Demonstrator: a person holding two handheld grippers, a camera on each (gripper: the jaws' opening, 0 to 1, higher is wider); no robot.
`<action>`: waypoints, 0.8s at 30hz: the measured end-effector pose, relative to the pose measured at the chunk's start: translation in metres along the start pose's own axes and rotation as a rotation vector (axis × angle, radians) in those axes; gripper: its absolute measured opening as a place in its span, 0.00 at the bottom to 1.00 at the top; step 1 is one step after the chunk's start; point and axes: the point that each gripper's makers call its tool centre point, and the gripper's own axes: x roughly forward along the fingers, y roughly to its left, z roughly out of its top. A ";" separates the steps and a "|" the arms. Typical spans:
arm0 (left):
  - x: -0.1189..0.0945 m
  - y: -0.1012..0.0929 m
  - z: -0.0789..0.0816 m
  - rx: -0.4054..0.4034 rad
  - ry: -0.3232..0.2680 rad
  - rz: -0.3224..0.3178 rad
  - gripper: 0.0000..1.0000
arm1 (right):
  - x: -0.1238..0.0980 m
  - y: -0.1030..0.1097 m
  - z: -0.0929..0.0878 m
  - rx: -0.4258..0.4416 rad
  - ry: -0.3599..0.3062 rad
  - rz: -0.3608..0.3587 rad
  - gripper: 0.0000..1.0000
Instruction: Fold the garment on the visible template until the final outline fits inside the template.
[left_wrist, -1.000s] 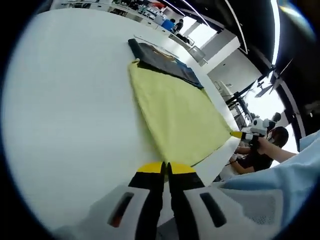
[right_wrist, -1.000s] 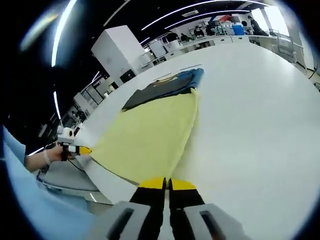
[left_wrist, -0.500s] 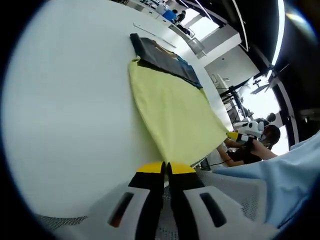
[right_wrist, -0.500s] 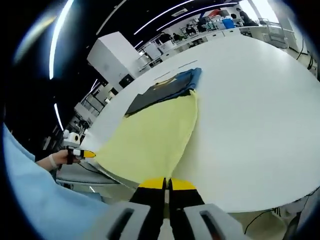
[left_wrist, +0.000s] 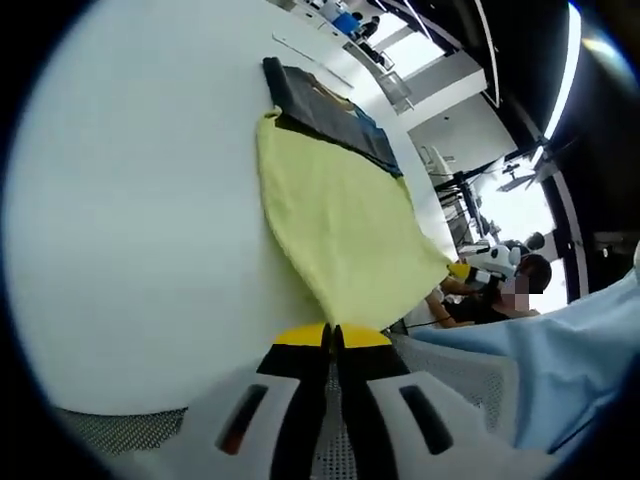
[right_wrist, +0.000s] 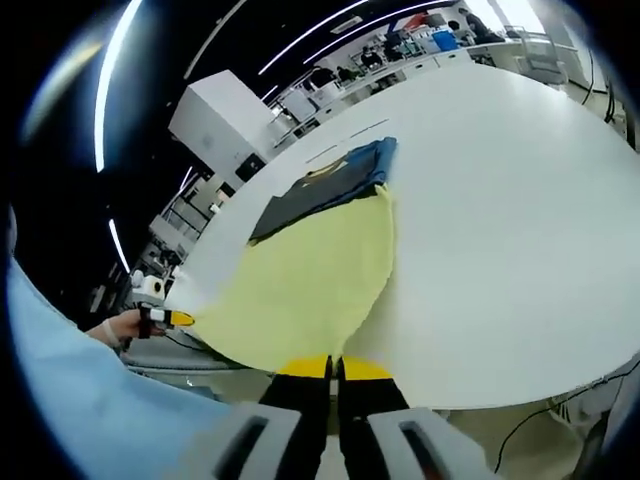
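Note:
A yellow garment (left_wrist: 340, 220) lies stretched over the white table (left_wrist: 130, 220), with its near hem held up between both grippers. Its far end meets a dark blue-grey cloth (left_wrist: 320, 105) spread flat. My left gripper (left_wrist: 333, 336) is shut on one near corner of the hem. My right gripper (left_wrist: 462, 270) comes into the left gripper view from the right, holding the other corner. In the right gripper view, the right gripper (right_wrist: 335, 368) is shut on the yellow garment (right_wrist: 310, 270), and the left gripper (right_wrist: 180, 319) pinches the far corner. The dark cloth (right_wrist: 320, 190) lies beyond.
The table (right_wrist: 500, 220) is wide, and its near edge runs just past the held hem. A person's light blue sleeve (left_wrist: 540, 370) (right_wrist: 70, 400) is close on the inner side. A white pillar (right_wrist: 215, 110) and work benches (right_wrist: 440, 40) stand far behind.
Both grippers have drawn back and down past the table's near edge, still shut on the hem. The yellow garment's near end now reaches that edge.

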 end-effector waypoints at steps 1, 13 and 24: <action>-0.001 0.001 0.005 0.011 -0.012 0.005 0.00 | 0.000 -0.001 0.005 -0.004 -0.007 0.000 0.00; 0.003 -0.009 0.089 0.055 -0.131 -0.028 0.00 | 0.013 -0.003 0.082 -0.017 -0.101 0.055 0.00; 0.016 -0.005 0.198 0.033 -0.342 -0.045 0.00 | 0.046 -0.006 0.181 -0.072 -0.182 0.107 0.00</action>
